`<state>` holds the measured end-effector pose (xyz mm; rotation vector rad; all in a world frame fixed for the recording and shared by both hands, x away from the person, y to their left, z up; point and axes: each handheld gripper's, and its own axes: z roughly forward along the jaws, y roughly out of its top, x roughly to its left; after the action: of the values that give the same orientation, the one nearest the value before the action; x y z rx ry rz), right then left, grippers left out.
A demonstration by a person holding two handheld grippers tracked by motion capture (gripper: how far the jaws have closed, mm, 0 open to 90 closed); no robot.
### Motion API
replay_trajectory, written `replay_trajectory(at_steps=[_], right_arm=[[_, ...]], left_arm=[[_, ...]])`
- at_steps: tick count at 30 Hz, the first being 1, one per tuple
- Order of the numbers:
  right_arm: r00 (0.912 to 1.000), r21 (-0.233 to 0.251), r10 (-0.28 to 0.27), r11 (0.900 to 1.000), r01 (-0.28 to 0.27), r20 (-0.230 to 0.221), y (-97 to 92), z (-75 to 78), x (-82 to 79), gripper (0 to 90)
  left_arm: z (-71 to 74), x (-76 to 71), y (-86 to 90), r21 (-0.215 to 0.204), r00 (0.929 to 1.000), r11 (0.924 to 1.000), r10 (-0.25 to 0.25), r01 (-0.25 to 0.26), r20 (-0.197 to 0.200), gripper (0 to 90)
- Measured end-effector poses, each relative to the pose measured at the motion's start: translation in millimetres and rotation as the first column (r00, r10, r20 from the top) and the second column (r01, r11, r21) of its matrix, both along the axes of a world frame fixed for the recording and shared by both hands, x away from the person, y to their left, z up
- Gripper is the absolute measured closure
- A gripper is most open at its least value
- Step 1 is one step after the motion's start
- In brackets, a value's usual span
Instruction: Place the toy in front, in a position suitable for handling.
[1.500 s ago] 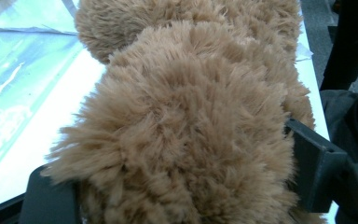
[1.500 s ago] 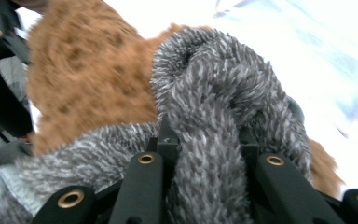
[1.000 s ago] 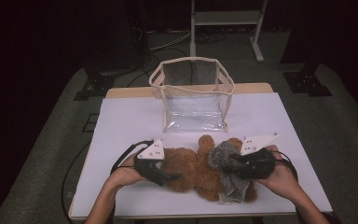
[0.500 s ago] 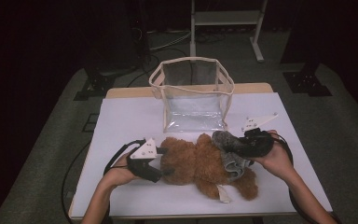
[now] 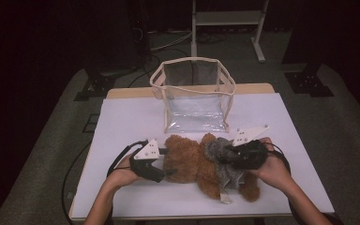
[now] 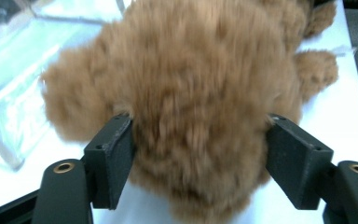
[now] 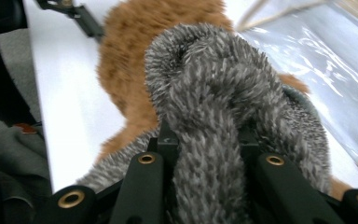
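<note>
At the white table's (image 5: 136, 117) near edge, the left gripper (image 5: 163, 168), jaws closing, is pressing the brown plush teddy bear's (image 5: 187, 161) head; the right gripper (image 5: 219, 157) is pinching its grey fuzzy scarf (image 5: 225, 171).

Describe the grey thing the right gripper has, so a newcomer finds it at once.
Start at the white table; nearer the person than the clear bag lies a brown teddy bear. The grey fuzzy scarf is knotted at its neck, pinched in the right gripper. It is the one grey, shaggy piece against brown fur.
</note>
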<state>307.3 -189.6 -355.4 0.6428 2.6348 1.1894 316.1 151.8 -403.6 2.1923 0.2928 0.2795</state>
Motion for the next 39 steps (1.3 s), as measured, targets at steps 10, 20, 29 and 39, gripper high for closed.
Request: replay_trajectory(at_steps=[10,20,29,39], right_arm=[[0.9968,0.02,0.05,0.9986,-0.049,-0.062,25.1,9.4,17.1,71.3],[0.9695,0.005,0.175,0.9843,-0.176,-0.172,94.5,15.8,52.8,71.3],[0.9691,-0.032,0.178,0.9821,-0.186,-0.171,130.4,10.5,65.0,71.9],[0.9877,-0.081,0.143,0.9856,-0.148,-0.062,78.7,14.2,9.1,71.9]], left_arm=[[-2.9,-2.4,-7.0,-0.017,0.9995,0.9998,-0.014,0.014,-0.029,42.0],[-1.1,-7.6,-16.7,-0.008,0.9987,0.9989,-0.045,0.045,-0.022,43.9],[-1.8,-9.3,-15.2,0.029,0.9987,0.9983,-0.051,0.051,0.005,42.8],[-1.3,-4.1,-14.2,0.017,0.9997,0.9996,-0.022,0.022,0.003,41.8]])
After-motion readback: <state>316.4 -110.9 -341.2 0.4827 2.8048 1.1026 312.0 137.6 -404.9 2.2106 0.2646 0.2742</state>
